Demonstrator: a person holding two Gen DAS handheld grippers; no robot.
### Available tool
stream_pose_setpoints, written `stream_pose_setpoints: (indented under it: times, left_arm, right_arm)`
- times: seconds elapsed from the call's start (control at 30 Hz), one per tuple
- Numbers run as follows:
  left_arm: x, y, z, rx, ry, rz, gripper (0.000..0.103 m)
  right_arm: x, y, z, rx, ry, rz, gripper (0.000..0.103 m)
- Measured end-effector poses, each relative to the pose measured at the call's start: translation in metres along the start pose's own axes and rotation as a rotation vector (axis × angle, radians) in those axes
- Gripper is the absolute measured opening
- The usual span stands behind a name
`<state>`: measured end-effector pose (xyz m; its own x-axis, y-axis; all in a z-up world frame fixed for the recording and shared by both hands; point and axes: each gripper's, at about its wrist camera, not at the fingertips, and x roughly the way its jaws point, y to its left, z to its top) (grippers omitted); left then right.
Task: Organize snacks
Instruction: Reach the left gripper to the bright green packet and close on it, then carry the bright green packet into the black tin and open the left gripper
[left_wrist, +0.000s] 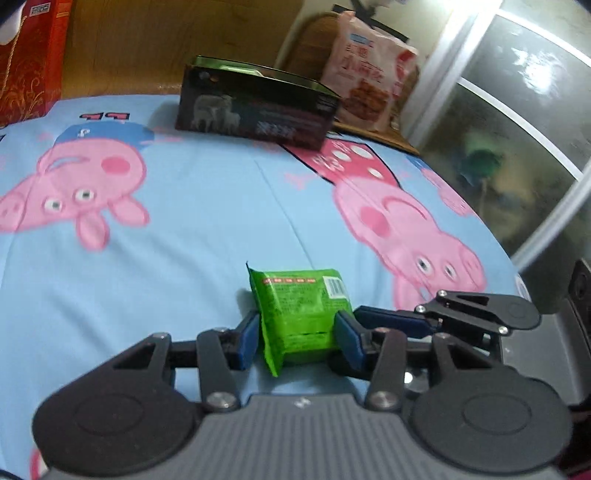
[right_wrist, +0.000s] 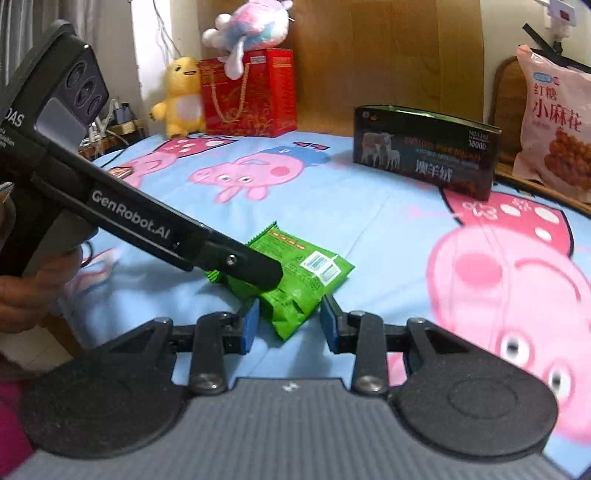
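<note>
Left gripper (left_wrist: 299, 338): blue pads pressed on both sides of a green packet (left_wrist: 301, 314), clamped; right gripper (right_wrist: 290, 326): jaws apart around the same packet (right_wrist: 295, 284), one corner between the pads, contact not clear; the left gripper's arm (right_wrist: 147, 225) crosses over the packet in the right view; packet lies low over a blue cartoon-pig sheet (left_wrist: 203, 221); farther back, a dark open box (left_wrist: 255, 107) stands on the sheet; beyond it, a pink snack bag (right_wrist: 554, 122), red gift bag (right_wrist: 251, 96) and yellow plush (right_wrist: 181, 96).

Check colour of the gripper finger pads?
Blue pads on black linkages, clearest in the left wrist view, flanking the green snack packet.
</note>
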<state>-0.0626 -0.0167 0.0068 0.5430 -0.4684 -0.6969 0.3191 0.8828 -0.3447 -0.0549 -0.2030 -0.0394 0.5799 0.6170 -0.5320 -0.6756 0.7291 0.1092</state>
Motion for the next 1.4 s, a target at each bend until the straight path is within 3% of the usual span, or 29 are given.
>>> stream_pose_setpoints:
  times: [0.3,0.6,0.77,0.93,1.13,1.4]
  left_arm:
    - [-0.024,-0.009,-0.043,-0.043,-0.006,-0.042,0.042]
    - [-0.029,0.006,-0.044,-0.124,0.018,-0.106,0.042]
    - [-0.024,0.013,-0.041,-0.154,0.03,-0.147,0.039]
    - [-0.023,0.013,-0.04,-0.162,0.024,-0.129,0.031]
    - [-0.023,0.019,-0.03,-0.188,0.007,-0.143,0.031]
    - [-0.011,0.016,0.022,-0.137,-0.042,-0.122,0.031]
  right_arm:
    - [-0.03,0.017,-0.029,0.085,-0.01,0.052,0.042]
    - [-0.037,0.001,-0.034,0.257,-0.016,0.119,0.043]
    - [-0.033,-0.014,-0.038,0.377,-0.022,0.215,0.044]
    - [-0.021,-0.028,-0.039,0.508,-0.039,0.276,0.032]
    - [-0.025,-0.023,-0.026,0.45,-0.063,0.247,0.031]
    - [-0.014,-0.054,0.003,0.456,-0.112,0.22,0.03]
